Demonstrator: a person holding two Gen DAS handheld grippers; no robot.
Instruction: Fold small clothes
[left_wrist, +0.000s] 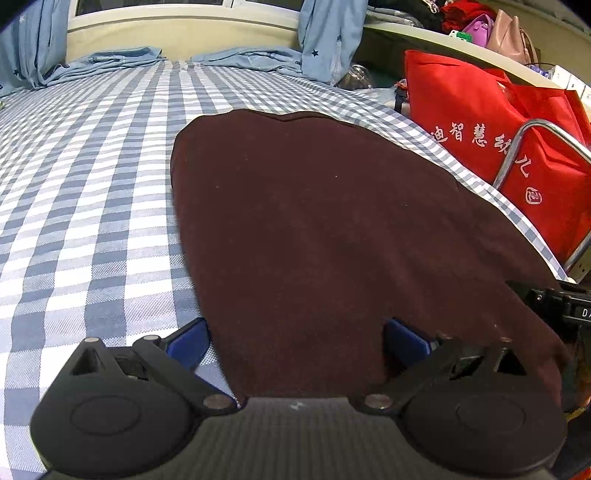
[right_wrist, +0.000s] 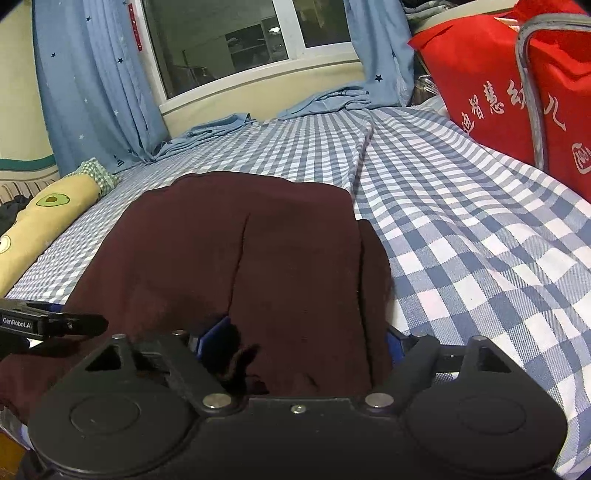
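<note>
Lying flat, maroon garment (left_wrist: 314, 229), checked sheet (left_wrist: 92, 184) beyond edges

Indoor light falls evenly from above, and the window (right_wrist: 236, 48) is dark and shows faint reflections. Both fisheye views bend straight lines hard toward the black corners. The dark maroon garment (left_wrist: 332, 229) loses fold detail in its shade, while the checked sheet (left_wrist: 92, 184) stays sharp.

1 maroon garment (left_wrist: 314, 229), 1 checked sheet (left_wrist: 92, 177), 2 curtains (right_wrist: 92, 81), 1 red bag (left_wrist: 480, 122), 1 avocado pillow (right_wrist: 40, 218)
</note>
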